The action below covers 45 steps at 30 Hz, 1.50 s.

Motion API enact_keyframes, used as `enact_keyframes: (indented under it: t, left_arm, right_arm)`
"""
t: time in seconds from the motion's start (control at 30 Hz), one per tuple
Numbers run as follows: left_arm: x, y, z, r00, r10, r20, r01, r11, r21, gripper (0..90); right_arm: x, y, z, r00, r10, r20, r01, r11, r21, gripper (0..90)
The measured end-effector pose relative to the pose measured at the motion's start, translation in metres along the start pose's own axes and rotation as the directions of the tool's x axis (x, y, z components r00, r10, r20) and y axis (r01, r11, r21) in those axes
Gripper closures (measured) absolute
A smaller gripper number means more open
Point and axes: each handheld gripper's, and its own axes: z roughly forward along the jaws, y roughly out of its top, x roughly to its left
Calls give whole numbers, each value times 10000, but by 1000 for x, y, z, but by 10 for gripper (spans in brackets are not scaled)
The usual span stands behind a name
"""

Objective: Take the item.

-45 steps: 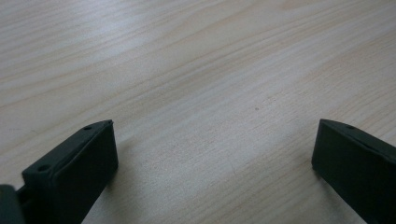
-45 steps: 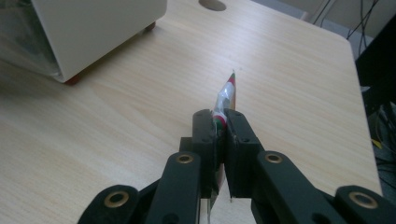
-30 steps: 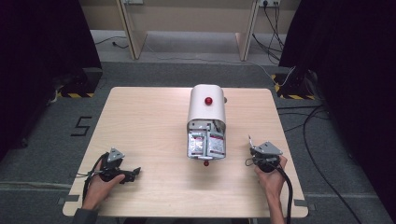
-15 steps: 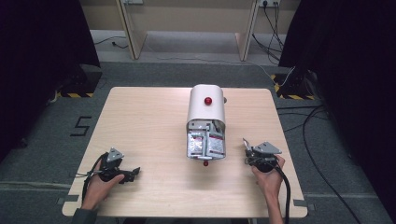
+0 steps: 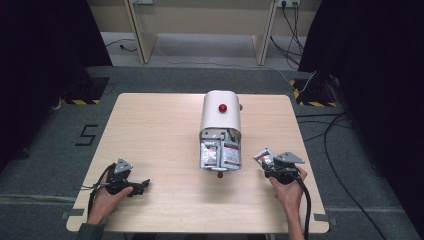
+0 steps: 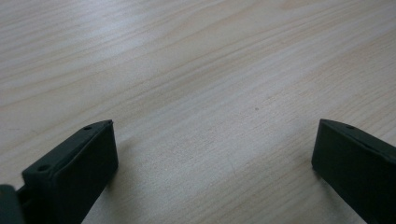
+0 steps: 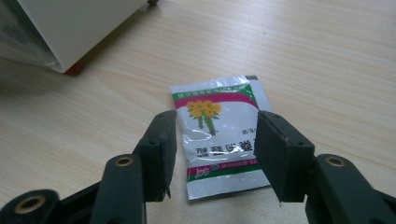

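A white round-topped container [image 5: 220, 112] with a red knob [image 5: 222, 107] lies on the wooden table [image 5: 160, 130], its open end facing me. Several sachets [image 5: 220, 152] are stacked inside that opening. One sachet with yellow flowers and a green and pink border [image 7: 217, 135] lies flat on the table right of the container, also seen as the sachet [image 5: 261, 155] in the high view. My right gripper [image 7: 215, 122] is open, its jaws straddling that sachet without pinching it. My left gripper [image 6: 212, 140] rests open over bare wood near the front left, nothing between its jaws.
The container's corner and a small red foot [image 7: 74, 70] sit just left of the right gripper. Cables [image 5: 305, 200] trail from both grippers off the front edge. Dark curtains and floor cables surround the table.
My right gripper has edged slightly left, toward the container. The left gripper has not moved.
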Motion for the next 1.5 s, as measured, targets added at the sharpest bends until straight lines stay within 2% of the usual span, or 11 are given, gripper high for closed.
enact_keyframes:
  t: [0.17,0.47,0.7,1.07,1.5]
  left_arm:
    - [0,0,0,10000,-4,0,4,10000,-2,0]
    - [0,0,0,10000,-5,0,5,10000,-4,0]
    - [0,0,0,10000,-3,0,3,10000,-3,0]
    - [0,0,0,10000,-4,1,4,10000,-4,0]
    - [0,0,0,10000,-4,0,4,10000,-3,0]
  right_arm:
    - [0,1,-3,9996,228,-135,-230,9996,-139,476]
    - [1,3,-7,9989,294,-353,-305,9990,-325,465]
    - [5,5,-10,9957,546,-742,-573,9977,-350,384]
    - [14,6,-15,9945,548,-892,-563,9983,-137,301]
    - [22,10,-23,9941,287,-1044,-313,9992,-235,291]
